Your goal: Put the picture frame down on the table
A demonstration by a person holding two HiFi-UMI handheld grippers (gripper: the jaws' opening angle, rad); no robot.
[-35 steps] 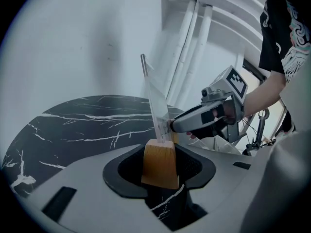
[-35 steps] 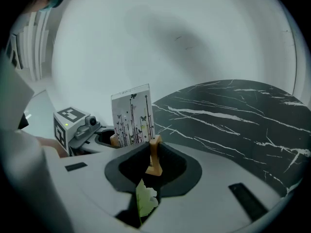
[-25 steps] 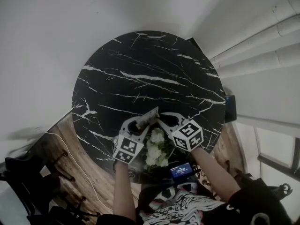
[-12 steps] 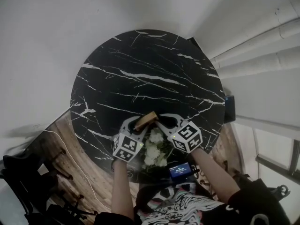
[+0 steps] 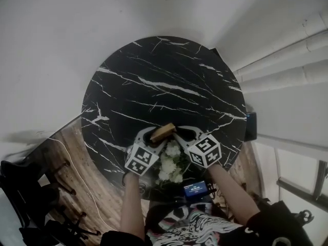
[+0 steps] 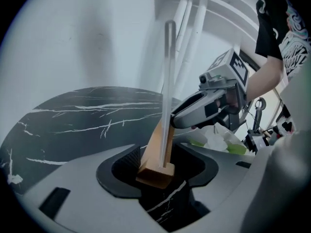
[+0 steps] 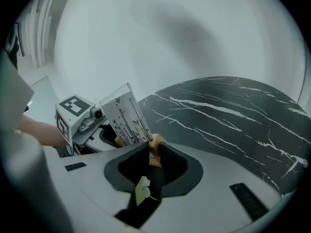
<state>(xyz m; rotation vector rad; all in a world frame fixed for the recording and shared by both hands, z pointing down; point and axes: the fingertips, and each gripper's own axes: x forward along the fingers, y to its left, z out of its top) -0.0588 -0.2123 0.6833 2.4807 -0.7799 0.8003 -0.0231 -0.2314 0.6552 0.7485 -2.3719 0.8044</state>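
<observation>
A small device with a lit blue screen (image 5: 196, 189) is seen nearest the person, at the counter's near edge. Just beyond it, a bunch of white flowers (image 5: 169, 163) is located between the 2 forearms.

Above the flowers, the left claw (image 5: 151, 134) and the right claw (image 5: 179, 132) are pointed toward each other, and the picture frame (image 5: 164, 130) is carried between them. In the left gripper view, the frame's wooden base (image 6: 156, 154) is seated between the jaws, which are closed on it at a moderate gap set by the block's width. The clear pane (image 6: 168, 81) is slotted into this base and stands nearly upright. In the right gripper view, the jaws are drawn in narrowly on the other end of the wooden base, and the printed sheet in the pane is seen leaning away toward the left claw.

The frame is positioned over the near part of the counter (image 5: 154, 81), a round black marbled top. Contact between base and counter cannot be confirmed; marbled surface is visible beneath the block in the left gripper view.

The task is judged to be in its last stage: the frame is over the counter, upright and held at both ends. Lowering to full contact, release by both claws and withdrawal remain. Beyond the counter, only a plain white wall (image 5: 77, 24) is seen.
</observation>
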